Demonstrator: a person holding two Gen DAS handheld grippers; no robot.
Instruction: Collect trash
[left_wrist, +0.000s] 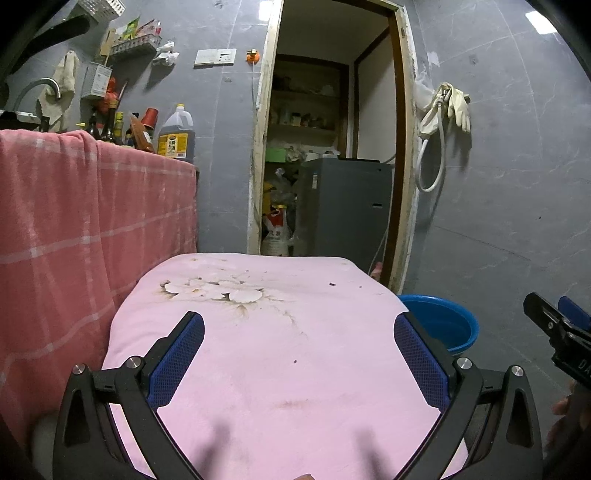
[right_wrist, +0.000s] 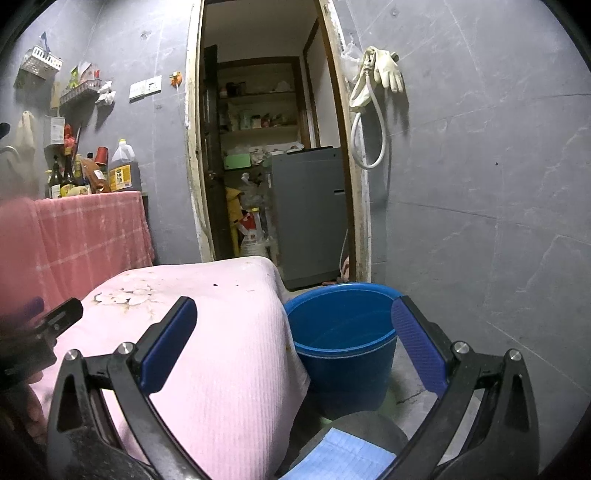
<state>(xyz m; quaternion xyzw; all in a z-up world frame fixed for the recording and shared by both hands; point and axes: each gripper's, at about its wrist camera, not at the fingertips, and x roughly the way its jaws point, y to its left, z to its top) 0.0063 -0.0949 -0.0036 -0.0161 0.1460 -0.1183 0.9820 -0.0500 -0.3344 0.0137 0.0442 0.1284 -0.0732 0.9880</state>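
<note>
Both the left gripper (left_wrist: 299, 332) and right gripper (right_wrist: 293, 319) hover with fingers wide and empty above the pink cloth (left_wrist: 280, 332). The only trash visible is small dark crumbs (left_wrist: 331, 284) on the cloth beside the blue bucket (right_wrist: 343, 332). Such tiny bits could slip between the fingers, or a pinch could snag the cloth instead.

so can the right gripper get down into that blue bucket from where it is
Probably yes. The right gripper is open and empty, and the blue bucket stands uncovered on the floor just ahead, beside the pink cloth. Nothing lies between them.
</note>
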